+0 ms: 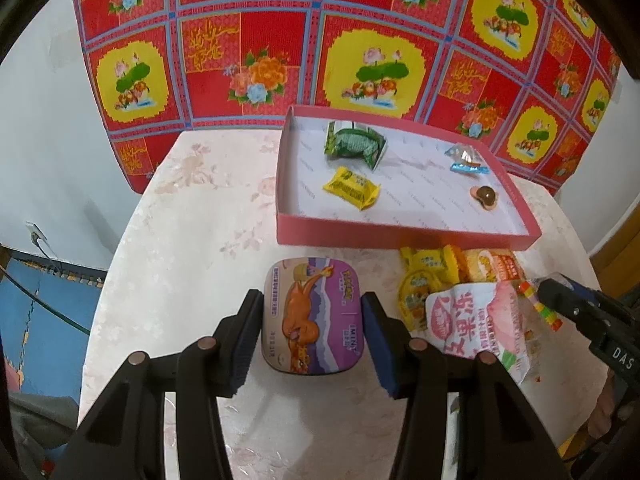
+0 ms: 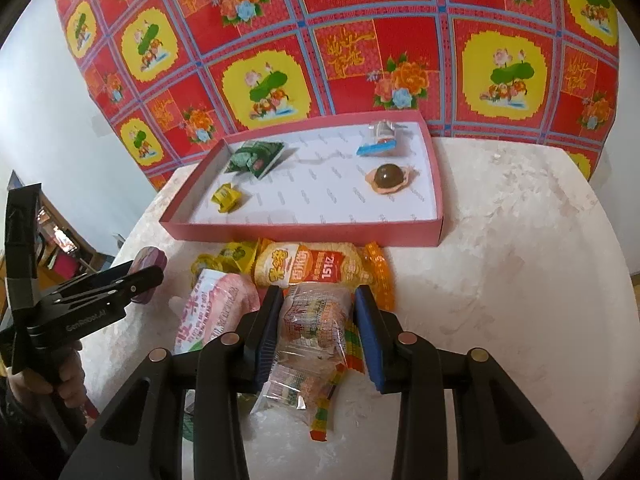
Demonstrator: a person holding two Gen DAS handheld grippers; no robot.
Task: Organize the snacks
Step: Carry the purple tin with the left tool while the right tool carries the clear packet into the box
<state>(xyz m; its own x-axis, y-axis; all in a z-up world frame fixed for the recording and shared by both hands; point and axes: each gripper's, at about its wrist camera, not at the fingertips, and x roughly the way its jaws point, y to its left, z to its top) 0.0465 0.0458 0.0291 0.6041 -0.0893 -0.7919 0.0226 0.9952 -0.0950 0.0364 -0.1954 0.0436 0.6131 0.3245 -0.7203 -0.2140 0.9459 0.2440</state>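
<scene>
Nearest us, our left gripper (image 1: 312, 334) straddles the mint tin (image 1: 314, 316) on the bench (image 1: 180, 220), fingers apart; it looks rigid and slick, best pinched across its long sides. Our right gripper (image 2: 316, 332) squeezes the soft candy bag (image 2: 310, 332) (crinkly, light). Beyond waits the pink tray (image 1: 400, 236).

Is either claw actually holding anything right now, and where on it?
Right claw grips the clear candy packet across its middle. Left claw straddles the purple mint tin on its long sides; a firm grip cannot be told.
</scene>
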